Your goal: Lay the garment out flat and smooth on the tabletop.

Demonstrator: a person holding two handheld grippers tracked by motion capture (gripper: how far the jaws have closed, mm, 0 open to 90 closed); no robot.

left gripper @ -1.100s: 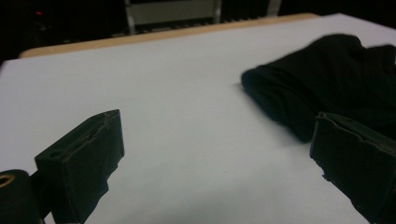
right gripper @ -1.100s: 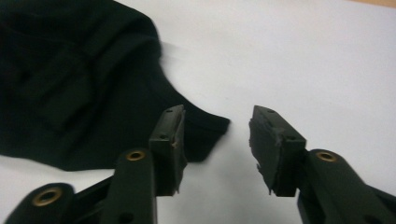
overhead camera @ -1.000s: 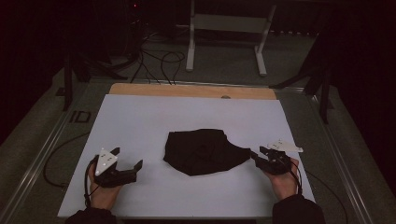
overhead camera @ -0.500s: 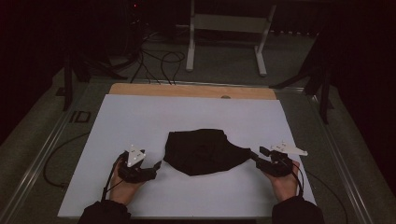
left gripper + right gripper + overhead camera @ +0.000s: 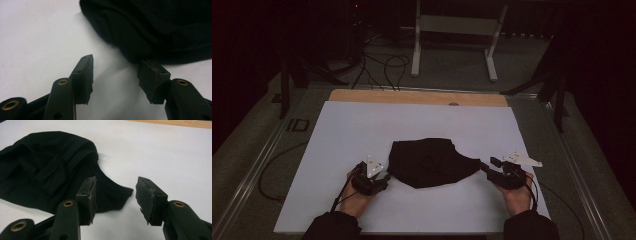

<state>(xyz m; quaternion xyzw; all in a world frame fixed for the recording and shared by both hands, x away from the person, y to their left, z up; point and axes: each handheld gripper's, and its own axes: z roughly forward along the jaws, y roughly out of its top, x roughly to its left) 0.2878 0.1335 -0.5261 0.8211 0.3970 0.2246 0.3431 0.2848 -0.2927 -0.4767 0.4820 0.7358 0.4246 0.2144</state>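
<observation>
tongs (image 5: 115, 195): jaws apart | black cloth (image 5: 45, 167): corner between jaws, unpinched | white table (image 5: 162, 152)

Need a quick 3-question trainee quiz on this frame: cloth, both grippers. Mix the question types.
1. True or false: the left gripper is clamped on the black cloth.
2. Multiple choice: the cloth lies on A) the wooden strip, B) the white sheet, C) the floor.
3. Short answer: which part of the cloth sits between the jaws of the right gripper?

Key
1. False. Its jaws have just been closing, yet a gap shows between them, with bare sheet in it; the cloth's edge lies at one jaw tip.
2. B.
3. The pointed corner; the pads do not press on it.
</observation>
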